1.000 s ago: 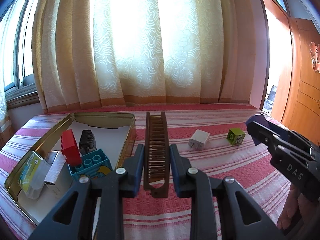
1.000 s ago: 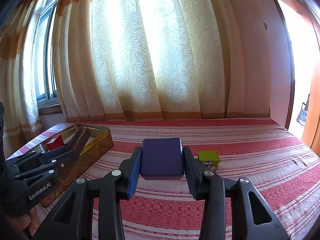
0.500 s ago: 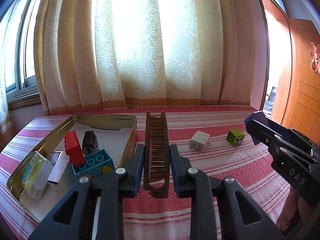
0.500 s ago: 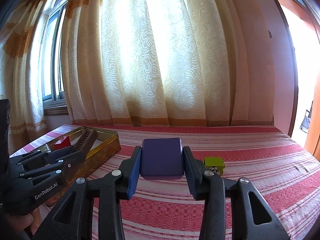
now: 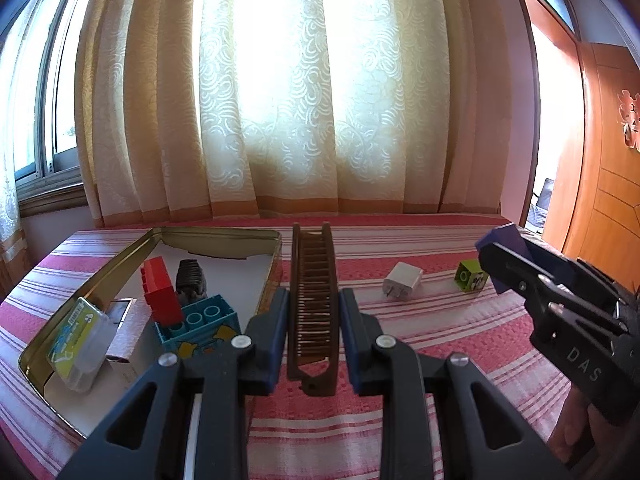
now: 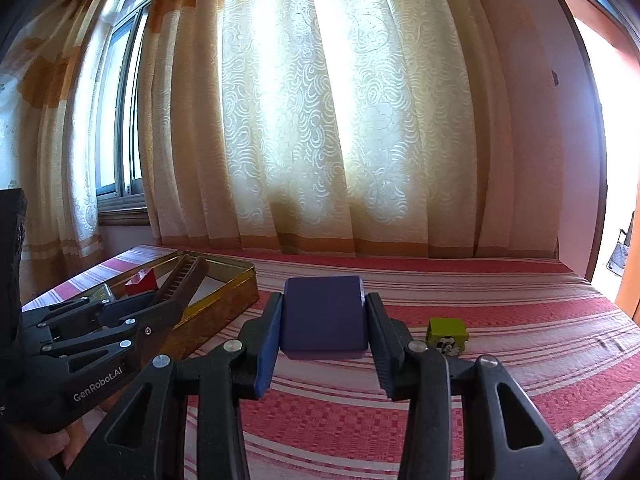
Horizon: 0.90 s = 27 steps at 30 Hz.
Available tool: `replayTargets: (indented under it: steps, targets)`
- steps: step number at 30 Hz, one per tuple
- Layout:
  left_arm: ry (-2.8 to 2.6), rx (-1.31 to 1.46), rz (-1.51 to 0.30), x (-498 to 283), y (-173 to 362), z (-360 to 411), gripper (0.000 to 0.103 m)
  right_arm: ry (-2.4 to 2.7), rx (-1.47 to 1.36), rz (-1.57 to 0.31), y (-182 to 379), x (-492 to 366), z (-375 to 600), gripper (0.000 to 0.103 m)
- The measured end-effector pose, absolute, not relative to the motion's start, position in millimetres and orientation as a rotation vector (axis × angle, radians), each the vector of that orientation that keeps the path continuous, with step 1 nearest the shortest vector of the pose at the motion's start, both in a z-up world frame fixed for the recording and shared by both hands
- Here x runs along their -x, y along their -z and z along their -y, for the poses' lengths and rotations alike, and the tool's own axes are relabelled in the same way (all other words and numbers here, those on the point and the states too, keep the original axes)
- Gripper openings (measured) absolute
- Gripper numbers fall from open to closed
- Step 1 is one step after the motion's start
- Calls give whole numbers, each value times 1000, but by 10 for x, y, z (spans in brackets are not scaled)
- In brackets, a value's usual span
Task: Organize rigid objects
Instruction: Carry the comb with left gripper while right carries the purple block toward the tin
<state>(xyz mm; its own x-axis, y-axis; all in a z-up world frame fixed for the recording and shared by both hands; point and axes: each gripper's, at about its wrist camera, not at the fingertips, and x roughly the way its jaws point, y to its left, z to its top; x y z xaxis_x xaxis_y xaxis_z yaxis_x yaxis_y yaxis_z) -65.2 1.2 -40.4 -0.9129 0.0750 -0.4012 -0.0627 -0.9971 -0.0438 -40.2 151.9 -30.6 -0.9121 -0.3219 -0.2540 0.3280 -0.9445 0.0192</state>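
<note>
My left gripper (image 5: 313, 316) is shut on a brown comb (image 5: 313, 280) that points forward, held above the striped cloth just right of the gold tin (image 5: 120, 258). My right gripper (image 6: 323, 320) is shut on a dark purple block (image 6: 323, 314), held above the cloth; it also shows in the left wrist view (image 5: 516, 264). The tin holds a red brick (image 5: 158, 290), a blue brick (image 5: 200, 322), a dark clip (image 5: 191, 278) and small boxes. A white charger (image 5: 402, 286) and a green cube (image 6: 446, 334) lie on the cloth.
The table has a red-and-white striped cloth (image 6: 520, 360). Curtains and a window stand behind it. A wooden door (image 5: 600, 200) is at the right. The left gripper shows at the left of the right wrist view (image 6: 120, 320).
Both grippers have risen and tilted up a little, each still holding its object. The tin and loose objects have not moved.
</note>
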Motion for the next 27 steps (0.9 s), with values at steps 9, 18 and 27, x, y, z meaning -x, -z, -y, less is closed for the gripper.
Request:
replayTargets:
  steps: [9, 18, 27]
  targets:
    - [-3015, 632, 68, 603, 396, 92, 24, 2750, -363, -56, 312, 392, -1376, 43]
    - [-3036, 617, 60, 544, 384, 167, 24, 2702, -363, -82, 315, 361, -1189, 43]
    - [-3048, 606, 71, 502, 378, 254, 24, 2660, -358, -91, 322, 327, -1040, 43]
